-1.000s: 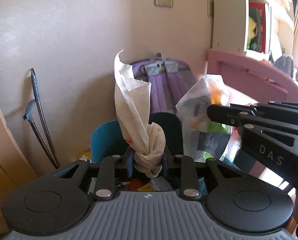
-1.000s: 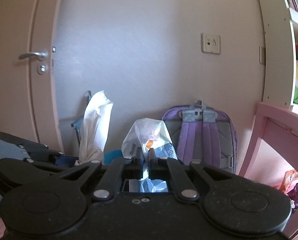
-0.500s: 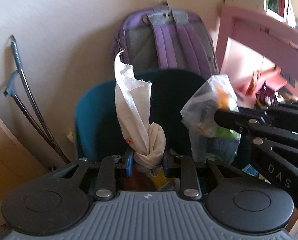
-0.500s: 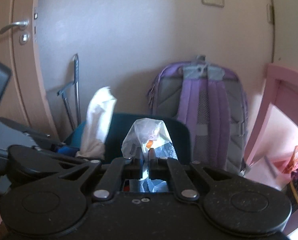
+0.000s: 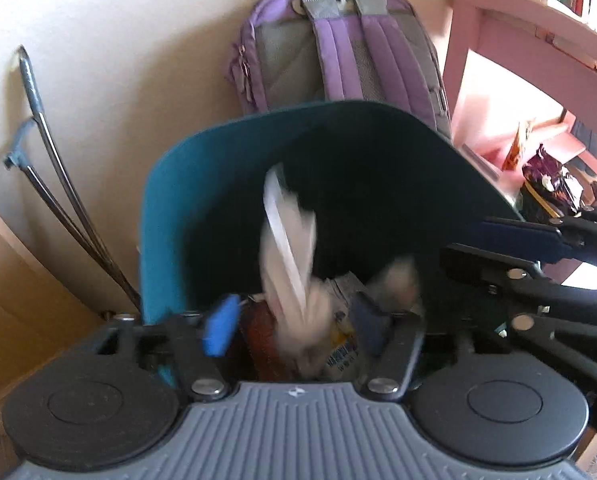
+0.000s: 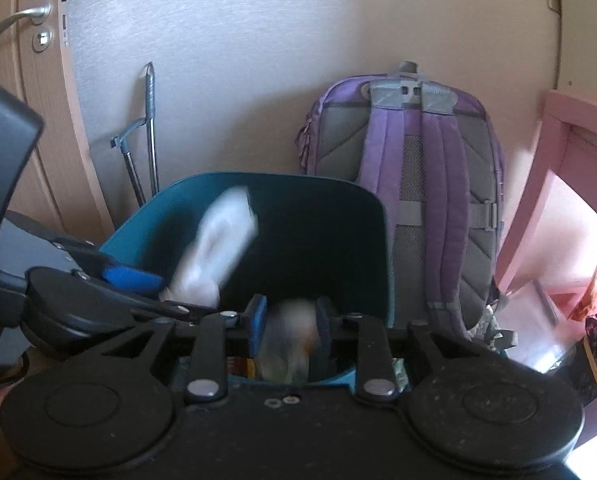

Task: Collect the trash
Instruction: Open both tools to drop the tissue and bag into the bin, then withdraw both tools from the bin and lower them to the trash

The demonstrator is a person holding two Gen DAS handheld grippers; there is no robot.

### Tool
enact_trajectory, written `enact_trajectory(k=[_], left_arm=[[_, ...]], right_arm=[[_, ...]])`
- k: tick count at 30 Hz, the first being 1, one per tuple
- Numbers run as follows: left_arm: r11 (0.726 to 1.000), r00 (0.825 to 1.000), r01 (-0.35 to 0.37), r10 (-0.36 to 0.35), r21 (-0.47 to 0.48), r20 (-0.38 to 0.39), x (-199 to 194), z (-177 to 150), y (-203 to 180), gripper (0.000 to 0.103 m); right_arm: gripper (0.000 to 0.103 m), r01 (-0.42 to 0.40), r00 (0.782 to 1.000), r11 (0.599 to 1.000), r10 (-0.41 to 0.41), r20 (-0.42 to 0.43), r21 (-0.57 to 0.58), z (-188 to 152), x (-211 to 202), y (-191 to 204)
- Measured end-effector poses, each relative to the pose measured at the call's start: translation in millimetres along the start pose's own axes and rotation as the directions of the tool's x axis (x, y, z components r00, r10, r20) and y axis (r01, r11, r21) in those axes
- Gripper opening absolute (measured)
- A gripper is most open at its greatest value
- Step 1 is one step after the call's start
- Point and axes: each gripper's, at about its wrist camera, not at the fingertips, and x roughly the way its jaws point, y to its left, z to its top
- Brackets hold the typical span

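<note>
A teal bin [image 5: 166,200] stands on the floor right below both grippers. My left gripper [image 5: 294,328] hangs over its opening with its jaws opening. The twisted white paper bag [image 5: 288,256] is blurred between the spread blue pads, and neither pad presses on it. My right gripper [image 6: 290,322] is over the same bin [image 6: 138,232], jaws also opening. The clear plastic bag of trash [image 6: 292,336] shows blurred in the gap, loose from the pads. Wrappers lie inside the bin under both bags. The right gripper [image 5: 462,240] reaches in from the right in the left wrist view.
A purple backpack [image 6: 410,184] leans on the wall behind the bin. A pink desk [image 5: 538,20] stands to the right, with wrappers [image 5: 546,172] on the floor under it. A folded metal stick [image 5: 50,160] leans on the wall at left, beside a door [image 6: 22,24].
Both grippers came down over the bin and tilted downward. Both sets of jaws have spread. The white bag and the plastic bag, held firmly before, are now blurred and dropping.
</note>
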Motion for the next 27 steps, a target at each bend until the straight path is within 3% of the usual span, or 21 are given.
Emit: enact_trajectory(k=[11, 20, 27], left_arm=[[1.0, 0.996, -0.001, 0.0, 0.009, 0.093, -66, -10, -7, 0.068], [1.0, 0.986, 0.013, -0.012, -0.004, 0.168, -132, -39, -15, 0.068], [1.0, 0.982, 0.028, -0.025, -0.009, 0.186, -162, -73, -14, 0.068]], right_arm=[[0.044, -0.007, 0.998, 1.0, 0.006, 0.059, 0.008, -1, -62, 2], [0.049, -0.017, 0.994, 1.0, 0.018, 0.111, -0.005, -12, -119, 21], [0.051, -0.042, 0.992, 0.999, 0.044, 0.118, -0.021, -31, -150, 32]])
